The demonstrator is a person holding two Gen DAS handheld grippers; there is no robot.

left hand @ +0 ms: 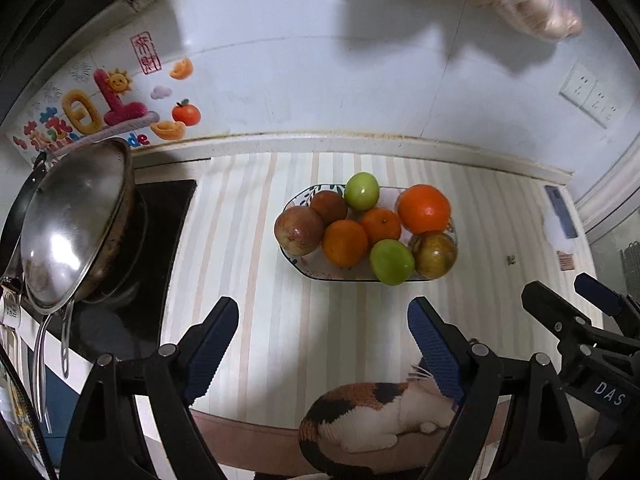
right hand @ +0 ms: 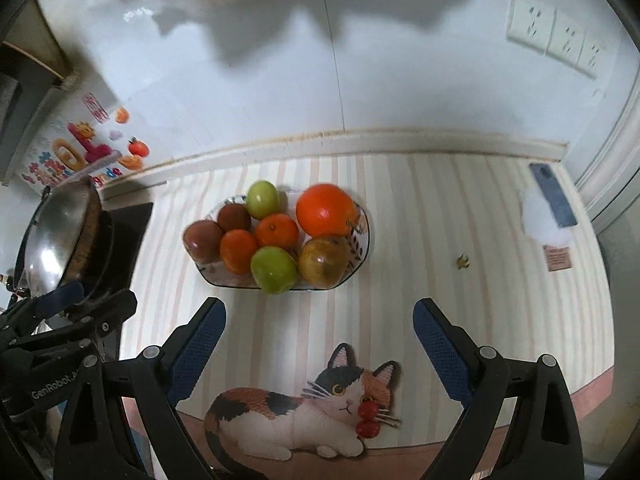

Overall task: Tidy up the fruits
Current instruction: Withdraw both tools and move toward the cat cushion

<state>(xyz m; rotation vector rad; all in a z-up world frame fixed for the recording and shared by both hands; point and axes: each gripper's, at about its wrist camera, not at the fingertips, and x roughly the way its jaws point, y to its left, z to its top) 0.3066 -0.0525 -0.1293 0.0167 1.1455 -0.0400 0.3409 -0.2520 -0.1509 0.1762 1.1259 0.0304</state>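
wok [left hand: 76, 236] on stove | cat mat [right hand: 304, 412] | wall sockets [right hand: 560, 40] | phone [right hand: 554, 196]

White tiled wall [right hand: 256, 92] – triple wall socket [right hand: 554, 38], cartoon stickers [left hand: 100, 104]; striped cat-print mat [right hand: 400, 280]; steel wok [left hand: 76, 224] on black hob [left hand: 160, 220]

The steel wok [left hand: 76, 232] shone glossy, the fruits [right hand: 280, 236] gleamed smooth-skinned — the striped mat [right hand: 400, 280] looked matt, cloth-like.
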